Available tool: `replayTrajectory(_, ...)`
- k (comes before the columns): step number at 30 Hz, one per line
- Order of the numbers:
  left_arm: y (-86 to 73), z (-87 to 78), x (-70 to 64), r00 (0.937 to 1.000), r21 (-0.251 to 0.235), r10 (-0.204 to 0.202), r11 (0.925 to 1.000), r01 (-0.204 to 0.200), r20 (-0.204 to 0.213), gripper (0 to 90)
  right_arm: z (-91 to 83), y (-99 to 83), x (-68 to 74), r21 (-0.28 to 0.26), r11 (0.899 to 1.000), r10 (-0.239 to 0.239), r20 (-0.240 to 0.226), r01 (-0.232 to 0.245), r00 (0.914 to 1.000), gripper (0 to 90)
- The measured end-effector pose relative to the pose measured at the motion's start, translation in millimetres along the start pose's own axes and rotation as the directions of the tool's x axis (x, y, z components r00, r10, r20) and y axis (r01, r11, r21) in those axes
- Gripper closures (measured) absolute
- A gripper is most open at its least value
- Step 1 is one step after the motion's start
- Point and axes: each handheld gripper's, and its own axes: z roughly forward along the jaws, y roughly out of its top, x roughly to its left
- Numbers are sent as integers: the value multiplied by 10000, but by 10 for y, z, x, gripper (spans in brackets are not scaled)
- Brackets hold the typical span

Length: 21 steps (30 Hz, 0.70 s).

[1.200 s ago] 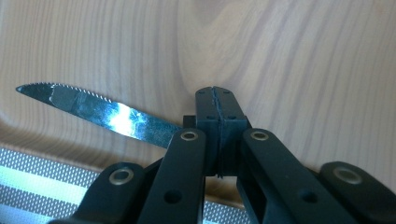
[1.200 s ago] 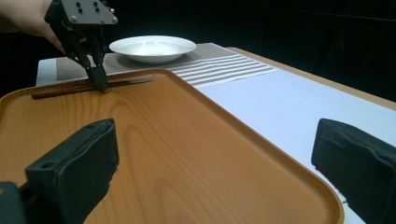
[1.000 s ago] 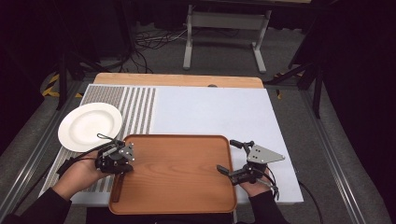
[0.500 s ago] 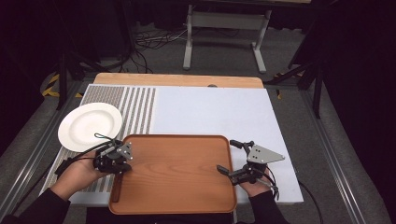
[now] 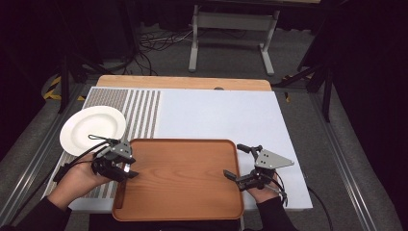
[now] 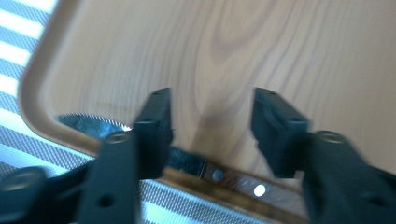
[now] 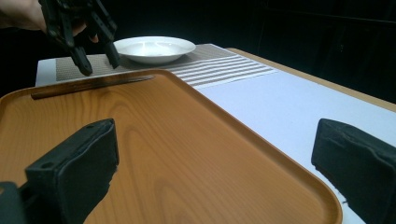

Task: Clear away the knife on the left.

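My left hand-held gripper (image 6: 210, 126) hovers jaws apart over the knife (image 6: 187, 161) lying along the tray (image 5: 183, 178) rim; right hand-held gripper (image 5: 243, 163) gapes too. Thin blade could easily slip sideways.

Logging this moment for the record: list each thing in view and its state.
Rectangular brown wooden tray: flat on the table, a knife inside.
Serrated wood-handled knife: lying along the tray's left rim, ungrasped.
Round white plate: empty, on the striped mat.
Left tool: open above the knife.
Right tool: open, straddling the tray's right rim.
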Motion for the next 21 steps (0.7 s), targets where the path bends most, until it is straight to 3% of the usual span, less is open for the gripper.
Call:
replayTrajectory(1,-4,-42,-9,9999,-366,-117,9993,115,-43,382,-2,1,1,24,10000,-14,27,14,10000,15)
replayTrajectory(2,-4,-42,-9,9999,-366,-117,9993,115,-43,334,-2,1,1,23,10000,-24,33,24,10000,14)
replayTrajectory(3,-19,-94,-22,9996,-916,-241,9955,225,-166,280,-3,1,1,20,10000,-19,41,19,10000,15)
replayTrajectory(4,-19,-94,-22,9996,-916,-241,9955,225,-166,255,-3,1,1,20,10000,-19,41,19,10000,15)
replayTrajectory(5,-41,-149,-27,9993,-1407,-358,9895,338,-120,236,-1,0,-2,-2,10000,21,20,-21,10000,14)
replayTrajectory(9,-99,-235,-41,9984,-2276,-535,9726,478,-189,155,-3,1,1,-25,10000,11,30,-11,10000,15)
replayTrajectory(10,-124,-266,-39,9977,-2575,-642,9646,568,-203,145,-4,1,1,-33,10000,13,30,-13,10000,15)
replayTrajectory(11,-124,-266,-39,9977,-2575,-642,9646,568,-203,128,-5,1,0,-32,10000,15,37,-15,10000,15)
replayTrajectory(12,-179,-316,-42,9968,-3132,-770,9474,662,-223,117,-6,1,-1,-22,10000,22,22,-22,10000,14)
replayTrajectory(16,-274,-381,-69,9941,-3989,-959,9145,682,-498,70,-7,1,-2,-52,10000,14,37,-14,10000,14)
replayTrajectory(18,-345,-416,-93,9934,-4480,-1000,8917,645,-560,60,-8,2,-3,-58,10000,16,66,-15,10000,14)
replayTrajectory(20,-420,-439,-112,9923,-5018,-995,8635,496,-732,56,-10,2,-4,-70,10000,23,74,-23,10000,15)
replayTrajectory(21,-470,-447,-124,9920,-5345,-1042,8436,505,-707,50,-12,2,-4,-67,10000,29,75,-29,10000,15)
